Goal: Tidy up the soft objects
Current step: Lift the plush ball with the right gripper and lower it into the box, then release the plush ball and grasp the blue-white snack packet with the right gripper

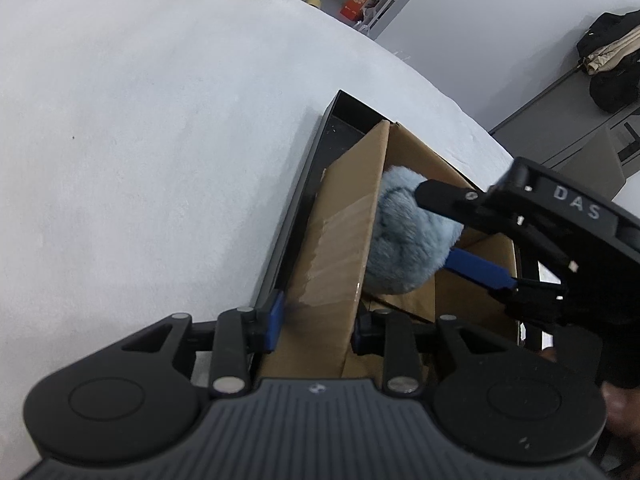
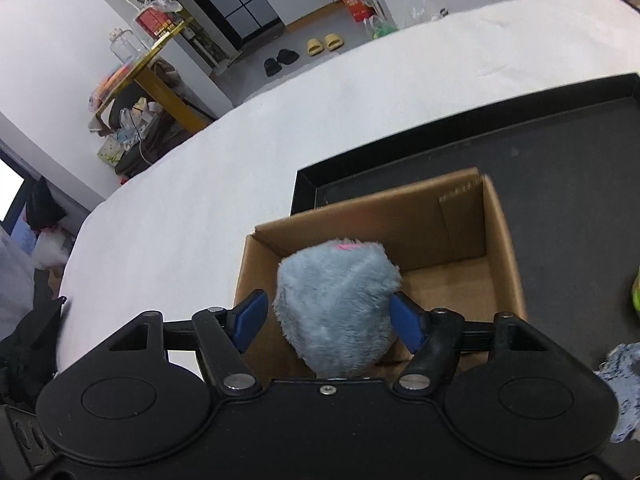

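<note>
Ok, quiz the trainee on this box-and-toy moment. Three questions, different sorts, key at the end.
1. True or false: the left gripper has nothing between its jaws.
2. The cardboard box stands in: A) a black tray; B) a sink; C) a wicker basket.
3. Fill in: the fluffy toy between the jaws of the right gripper, over the box, is mostly pale ____.

Key
1. False: the jaws are clamped on the box's wall.
2. A.
3. Blue.

White walls (image 2: 48,20), grey floor (image 2: 304,28) (slippers (image 2: 324,43) there).
</note>
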{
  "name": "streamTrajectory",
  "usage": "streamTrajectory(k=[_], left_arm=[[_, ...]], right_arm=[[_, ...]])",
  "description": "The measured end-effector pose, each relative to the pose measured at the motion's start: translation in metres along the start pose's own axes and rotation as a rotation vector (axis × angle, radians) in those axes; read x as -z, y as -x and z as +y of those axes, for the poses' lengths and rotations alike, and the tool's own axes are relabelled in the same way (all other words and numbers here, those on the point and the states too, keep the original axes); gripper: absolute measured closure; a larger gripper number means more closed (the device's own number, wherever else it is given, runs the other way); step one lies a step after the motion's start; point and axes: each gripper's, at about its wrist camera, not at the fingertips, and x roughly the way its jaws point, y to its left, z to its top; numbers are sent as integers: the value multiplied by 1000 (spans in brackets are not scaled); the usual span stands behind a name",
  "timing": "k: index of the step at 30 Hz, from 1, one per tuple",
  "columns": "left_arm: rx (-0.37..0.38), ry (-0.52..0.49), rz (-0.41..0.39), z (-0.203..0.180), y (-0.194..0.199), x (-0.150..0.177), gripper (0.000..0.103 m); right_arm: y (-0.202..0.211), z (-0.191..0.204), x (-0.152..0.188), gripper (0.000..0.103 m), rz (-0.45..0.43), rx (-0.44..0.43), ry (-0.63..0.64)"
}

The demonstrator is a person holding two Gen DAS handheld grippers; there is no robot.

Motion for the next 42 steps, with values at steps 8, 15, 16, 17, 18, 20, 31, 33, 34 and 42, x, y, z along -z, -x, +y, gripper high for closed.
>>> streamTrajectory(k=[8,15,16,17,18,20,31,33,34,42], left_arm=[[-16,-6,-21,-7,9,0,64],[-46,-18,-38,-14,19,4,48],[-46,-20,-36,-15,20,5,47],[-45,-24,-34,-16,21,7,44],[-46,-28,-33,-17,23,8,41],[-54,-41,-37,-20,25,11,37],[-99,-102,-29,-28,24,21,30],[-107,-104,-17,-28,19,20,30],[-112,-104,-15,-28,17,19,30],[-140,-120,-16,-30,12,15,29]], right_arm=[[32,-9,-5,36,-54,13,-27],[66,-18,-7,27,-102,29,-33],[72,-20,-7,25,-107,35,-31],[76,-20,-7,24,-111,41,-24],[80,-21,-7,22,-116,46,-16],[87,-24,-6,18,-128,62,2],[100,-63,10,12,-129,230,65],[96,-72,12,12,-110,259,57],[95,-76,13,12,-102,272,50],[83,-109,22,12,-74,346,6]])
